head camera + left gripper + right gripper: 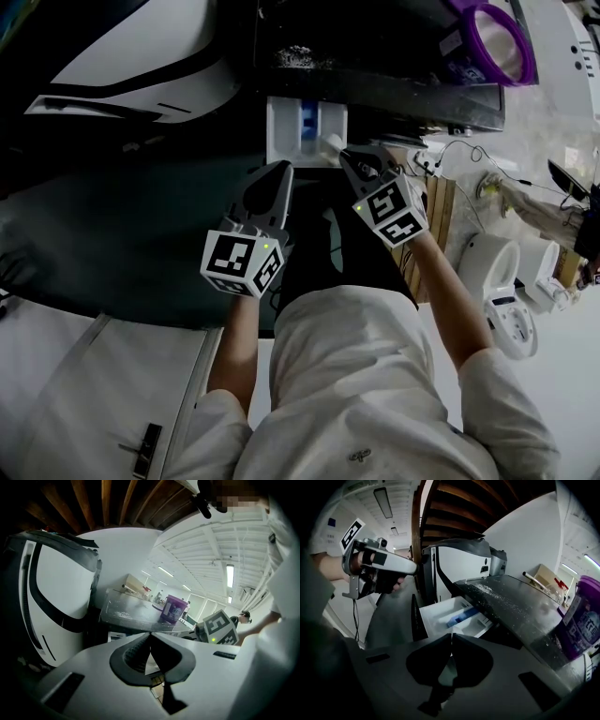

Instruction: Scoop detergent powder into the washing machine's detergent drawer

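1. Jaws, left gripper [150, 634]: your tips are pressed together and nothing is caught between them. In the head view this gripper [278, 171] points toward the washing machine, just short of the front left corner of the detergent drawer [281, 131].
2. Jaws, right gripper [451, 635]: your tips meet with no gap. In the head view they [349, 155] sit at the drawer's front right corner, beside a small white piece [330, 142]. Whether they pinch it cannot be told.
3. Arms: both bare forearms reach forward from your white sleeves, the right further ahead and angled inward.
4. Drawer [436, 616]: pulled out, white, with a blue insert at its middle.
5. Machine top [520, 616]: spilled powder [487, 590] lies on it, and a purple tub [583, 620] stands at its right.
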Demonstrator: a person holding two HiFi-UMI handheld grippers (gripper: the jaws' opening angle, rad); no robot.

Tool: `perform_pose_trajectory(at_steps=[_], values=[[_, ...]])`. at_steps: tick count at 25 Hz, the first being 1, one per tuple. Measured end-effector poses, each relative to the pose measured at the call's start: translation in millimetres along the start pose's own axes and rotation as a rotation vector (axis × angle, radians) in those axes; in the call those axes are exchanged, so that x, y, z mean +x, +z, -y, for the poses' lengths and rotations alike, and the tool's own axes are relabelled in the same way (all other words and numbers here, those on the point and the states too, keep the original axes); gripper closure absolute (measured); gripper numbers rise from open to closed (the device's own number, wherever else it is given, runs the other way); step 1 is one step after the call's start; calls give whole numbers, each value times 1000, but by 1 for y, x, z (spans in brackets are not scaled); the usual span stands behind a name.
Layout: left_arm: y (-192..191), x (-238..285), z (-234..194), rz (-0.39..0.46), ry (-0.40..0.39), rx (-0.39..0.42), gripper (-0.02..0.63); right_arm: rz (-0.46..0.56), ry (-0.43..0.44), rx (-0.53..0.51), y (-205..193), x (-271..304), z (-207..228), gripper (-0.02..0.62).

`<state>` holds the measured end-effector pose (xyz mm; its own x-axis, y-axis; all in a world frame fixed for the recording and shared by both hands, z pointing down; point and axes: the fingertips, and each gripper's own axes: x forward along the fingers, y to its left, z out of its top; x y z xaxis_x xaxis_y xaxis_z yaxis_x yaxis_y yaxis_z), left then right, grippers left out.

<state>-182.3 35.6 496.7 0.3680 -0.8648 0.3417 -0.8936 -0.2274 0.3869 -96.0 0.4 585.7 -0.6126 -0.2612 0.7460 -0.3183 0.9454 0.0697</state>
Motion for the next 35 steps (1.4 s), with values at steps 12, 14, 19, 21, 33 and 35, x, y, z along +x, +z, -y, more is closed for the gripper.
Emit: perform_pose_trajectory(at_steps=[12, 14, 19, 21, 33, 35], values=[[-1, -4, -2, 3, 3, 0, 588, -35, -66, -192, 3, 6, 3, 588], [-1, -5, -2, 1, 4, 0, 588, -40, -79, -230, 4, 6, 3, 586], [-1, -7, -2, 3, 7, -1, 588, -50, -106, -308, 6, 7, 2, 587], [0, -8, -1, 4, 6, 1, 588, -51, -120, -336, 6, 7, 2, 586], [4, -9, 0, 12, 3, 10, 588, -53, -172, -441, 9, 5, -5, 586], [5, -9, 1, 12, 3, 11, 588, -55, -177, -453, 9, 5, -5, 587]])
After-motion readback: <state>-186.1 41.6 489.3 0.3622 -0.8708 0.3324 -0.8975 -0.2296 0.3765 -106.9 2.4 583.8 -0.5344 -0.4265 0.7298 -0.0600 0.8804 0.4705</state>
